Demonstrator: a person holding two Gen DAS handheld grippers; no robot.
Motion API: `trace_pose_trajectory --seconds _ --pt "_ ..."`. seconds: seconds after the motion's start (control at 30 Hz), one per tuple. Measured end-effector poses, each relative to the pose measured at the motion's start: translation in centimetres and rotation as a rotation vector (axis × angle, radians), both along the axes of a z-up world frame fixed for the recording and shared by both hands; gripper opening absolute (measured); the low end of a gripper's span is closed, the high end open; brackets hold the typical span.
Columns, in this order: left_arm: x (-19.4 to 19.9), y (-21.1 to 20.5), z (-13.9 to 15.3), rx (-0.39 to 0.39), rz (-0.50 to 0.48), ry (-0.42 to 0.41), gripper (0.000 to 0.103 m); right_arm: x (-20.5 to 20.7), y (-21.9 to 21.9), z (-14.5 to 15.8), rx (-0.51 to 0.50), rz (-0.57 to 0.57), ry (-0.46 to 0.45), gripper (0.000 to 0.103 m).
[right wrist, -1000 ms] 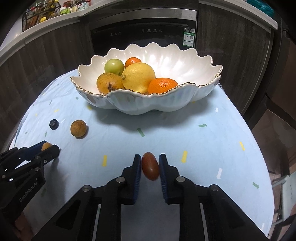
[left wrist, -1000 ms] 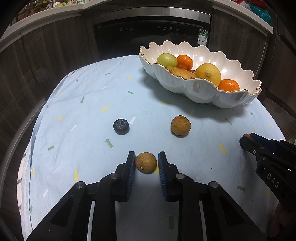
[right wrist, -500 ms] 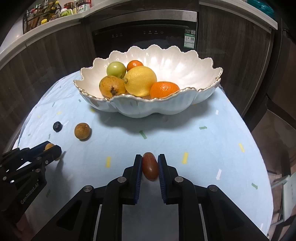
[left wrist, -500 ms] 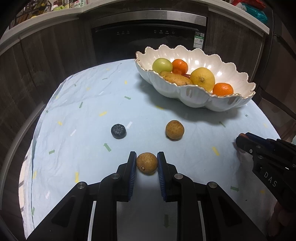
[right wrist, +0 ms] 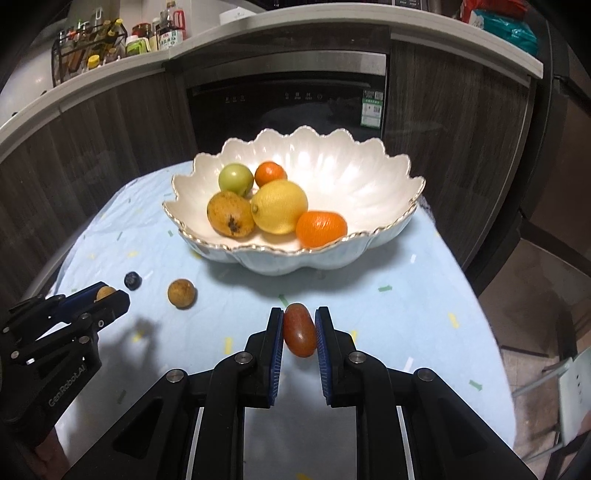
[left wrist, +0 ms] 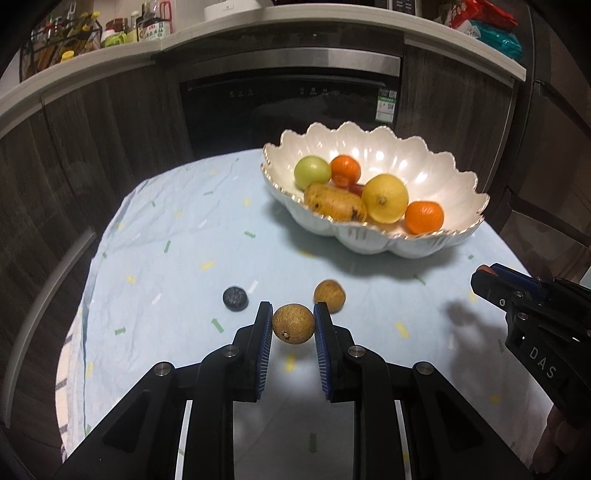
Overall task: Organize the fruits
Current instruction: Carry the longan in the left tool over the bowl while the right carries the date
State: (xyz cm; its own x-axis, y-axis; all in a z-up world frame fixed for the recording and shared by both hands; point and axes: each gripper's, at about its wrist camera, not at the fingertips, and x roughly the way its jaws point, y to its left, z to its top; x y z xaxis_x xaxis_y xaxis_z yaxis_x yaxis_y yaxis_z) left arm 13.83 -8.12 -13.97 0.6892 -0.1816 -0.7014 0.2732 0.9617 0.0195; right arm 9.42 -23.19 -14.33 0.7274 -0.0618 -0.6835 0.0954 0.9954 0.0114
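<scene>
My left gripper point(left wrist: 293, 325) is shut on a round brown longan point(left wrist: 293, 324), held clear above the tablecloth. My right gripper point(right wrist: 299, 330) is shut on a dark red oval fruit point(right wrist: 299, 334), also lifted off the cloth. A second longan point(left wrist: 330, 296) and a blueberry point(left wrist: 235, 298) lie on the cloth just ahead of the left gripper. The white scalloped bowl point(right wrist: 384, 192) stands at the far side, holding a lemon point(right wrist: 279, 206), a green fruit point(right wrist: 235, 179), two mandarins point(right wrist: 321, 228) and a brown spotted fruit point(right wrist: 229, 213). Each gripper shows in the other's view, right gripper point(left wrist: 484, 277) and left gripper point(right wrist: 110, 293).
The pale blue tablecloth point(left wrist: 177, 251) covers a round table with edges close on the left and right. Dark cabinets and an oven point(left wrist: 288, 99) stand behind the table. A counter with bottles point(right wrist: 110, 33) runs above.
Both grippers have risen with their fruits, lifting the longan and the red fruit off the cloth; the bowl now sits lower and farther in both views.
</scene>
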Motion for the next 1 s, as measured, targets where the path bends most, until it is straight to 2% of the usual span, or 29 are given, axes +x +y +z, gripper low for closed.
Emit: trace_pose_trajectory --seconds 0.4,1.0 --pt "0.2 -1.7 2.7 -0.010 -0.024 -0.041 0.023 -0.2 -1.0 2.8 0.004 -0.022 -0.066 0.019" --pt "3.0 -6.2 6.5 -0.031 -0.084 -0.095 0.023 1.3 -4.6 6.8 0.006 -0.064 -0.151 0.018"
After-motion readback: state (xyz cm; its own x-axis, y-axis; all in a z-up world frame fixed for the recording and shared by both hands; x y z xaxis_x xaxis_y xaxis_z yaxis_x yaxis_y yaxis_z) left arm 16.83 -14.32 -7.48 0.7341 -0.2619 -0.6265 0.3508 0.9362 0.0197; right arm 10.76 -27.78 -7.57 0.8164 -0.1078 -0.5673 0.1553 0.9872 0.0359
